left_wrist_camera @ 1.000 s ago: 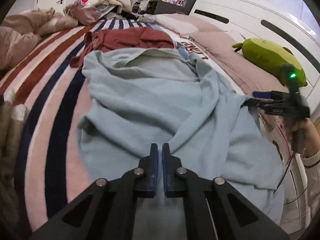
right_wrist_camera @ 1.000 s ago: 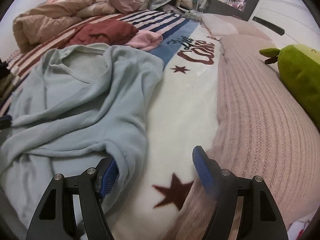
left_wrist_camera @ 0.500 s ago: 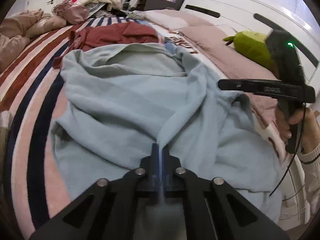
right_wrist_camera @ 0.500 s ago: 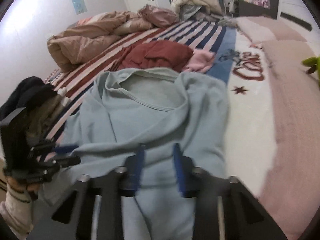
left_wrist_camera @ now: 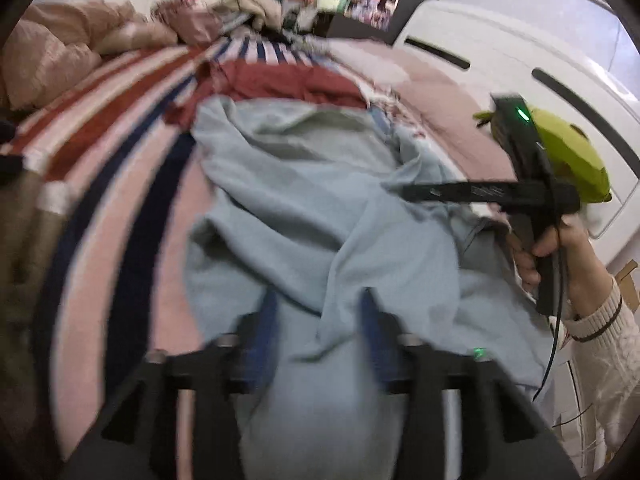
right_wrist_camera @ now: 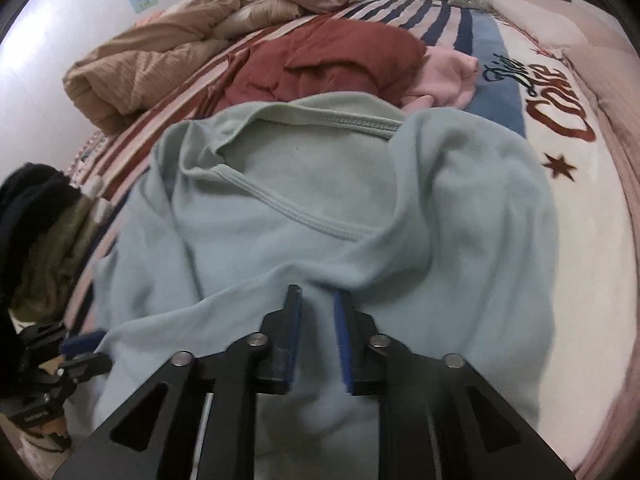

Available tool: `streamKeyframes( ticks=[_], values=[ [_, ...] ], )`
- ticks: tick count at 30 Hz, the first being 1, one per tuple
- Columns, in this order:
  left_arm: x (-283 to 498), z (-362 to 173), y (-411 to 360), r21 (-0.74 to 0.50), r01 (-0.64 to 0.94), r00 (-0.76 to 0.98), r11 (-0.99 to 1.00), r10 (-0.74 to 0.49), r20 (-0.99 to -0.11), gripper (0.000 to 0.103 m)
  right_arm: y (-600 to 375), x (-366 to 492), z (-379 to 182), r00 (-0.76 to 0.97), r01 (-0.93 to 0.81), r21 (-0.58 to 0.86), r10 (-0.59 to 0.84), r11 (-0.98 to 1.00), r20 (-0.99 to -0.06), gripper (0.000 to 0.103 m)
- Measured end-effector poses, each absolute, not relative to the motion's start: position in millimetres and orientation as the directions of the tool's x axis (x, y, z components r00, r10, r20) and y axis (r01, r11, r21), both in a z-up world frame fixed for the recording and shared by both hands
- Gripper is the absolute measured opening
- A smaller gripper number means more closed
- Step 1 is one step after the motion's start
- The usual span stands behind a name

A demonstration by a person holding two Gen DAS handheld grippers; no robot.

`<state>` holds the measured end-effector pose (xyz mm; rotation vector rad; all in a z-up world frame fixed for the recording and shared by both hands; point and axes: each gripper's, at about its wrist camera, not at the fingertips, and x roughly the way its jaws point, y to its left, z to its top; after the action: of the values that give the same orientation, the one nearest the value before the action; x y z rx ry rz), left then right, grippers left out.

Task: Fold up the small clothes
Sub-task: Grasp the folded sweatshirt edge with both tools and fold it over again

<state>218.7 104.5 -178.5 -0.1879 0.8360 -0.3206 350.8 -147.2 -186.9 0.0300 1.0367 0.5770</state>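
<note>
A light blue sweatshirt [left_wrist_camera: 304,208] lies rumpled on the bed, neck opening toward the far side; it also fills the right wrist view [right_wrist_camera: 320,208]. My left gripper [left_wrist_camera: 318,320] is open, its blue pads either side of a raised fold of the sweatshirt. My right gripper [right_wrist_camera: 318,320] has its jaws closed narrowly on a fold of the same sweatshirt near its lower part. The right gripper also shows from the side in the left wrist view [left_wrist_camera: 404,190], over the sweatshirt's right edge. The left gripper shows at the far left of the right wrist view [right_wrist_camera: 80,346].
A dark red garment [right_wrist_camera: 320,64] and a pink one [right_wrist_camera: 448,76] lie beyond the sweatshirt. A tan quilt [right_wrist_camera: 152,60] is piled at the far left. A green plush toy [left_wrist_camera: 568,156] sits by the white headboard [left_wrist_camera: 520,52]. Dark and olive clothes [right_wrist_camera: 44,232] lie at the left.
My left gripper was shut on the sweatshirt and has opened. My right gripper was open beside the sweatshirt, swung over it and closed on a fold. The view is blurred by motion.
</note>
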Motion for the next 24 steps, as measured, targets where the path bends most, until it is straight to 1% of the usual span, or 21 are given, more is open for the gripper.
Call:
streamKeyframes(
  ticks=[1,3,4,7,8,10,11,15,16,18,20,21,24],
  values=[
    [211.9,-172.2,109.5,-0.279,0.203,0.637,0.938,-0.343,-0.69,0.053,-156.0,341.1,-178.9,0.388,-0.44,0.303,0.483,0.845,-0.785,0.044],
    [199.6,-163.7,120.2,-0.272,0.191,0.651,0.943,-0.329,-0.684,0.059,-185.8,305.1,-157.9,0.423,-0.447,0.31,0.504,0.839,-0.753,0.061],
    [190.9,-160.2,127.0,-0.268,0.18,0.655,0.947,-0.318,-0.685,0.06,-196.8,291.2,-152.5,0.432,-0.447,0.305,0.502,0.841,-0.75,0.063],
    [170.2,-160.7,141.2,-0.242,0.14,0.657,0.96,-0.273,-0.703,0.06,-238.7,240.5,-144.1,0.45,-0.422,0.299,0.484,0.856,-0.75,0.065],
    [161.8,-163.8,146.0,-0.242,0.124,0.652,0.962,-0.263,-0.711,0.06,-238.7,240.5,-144.1,0.45,-0.422,0.299,0.484,0.856,-0.75,0.065],
    [147.6,-174.7,152.4,-0.265,0.11,0.628,0.958,-0.273,-0.728,0.06,-263.2,208.6,-150.2,0.445,-0.395,0.32,0.484,0.861,-0.754,0.065],
    [140.8,-182.1,153.7,-0.275,0.104,0.615,0.956,-0.279,-0.738,0.06,-280.3,179.0,-163.1,0.413,-0.379,0.347,0.493,0.858,-0.766,0.066],
    [125.8,-205.2,153.5,-0.32,0.093,0.573,0.943,-0.314,-0.757,0.06,-281.4,139.3,-198.1,0.323,-0.398,0.396,0.531,0.827,-0.784,0.066],
    [121.8,-207.5,150.3,-0.313,0.091,0.578,0.945,-0.306,-0.757,0.06,-278.4,128.3,-204.4,0.335,-0.412,0.391,0.535,0.823,-0.775,0.067],
    [118.3,-207.6,145.5,-0.294,0.095,0.585,0.951,-0.292,-0.757,0.06,-273.0,117.9,-204.5,0.362,-0.439,0.374,0.541,0.817,-0.759,0.068],
    [120.0,-207.3,139.8,-0.297,0.09,0.578,0.951,-0.293,-0.762,0.06,-262.5,113.5,-206.7,0.326,-0.473,0.405,0.583,0.782,-0.744,0.068],
    [121.1,-207.8,137.1,-0.295,0.092,0.574,0.951,-0.293,-0.765,0.062,-255.0,111.8,-209.9,0.31,-0.494,0.404,0.589,0.77,-0.746,0.068],
    [120.6,-210.8,122.3,-0.279,0.122,0.564,0.952,-0.298,-0.77,0.062,-237.9,111.4,-211.7,0.34,-0.517,0.343,0.556,0.784,-0.759,0.068]
  ],
)
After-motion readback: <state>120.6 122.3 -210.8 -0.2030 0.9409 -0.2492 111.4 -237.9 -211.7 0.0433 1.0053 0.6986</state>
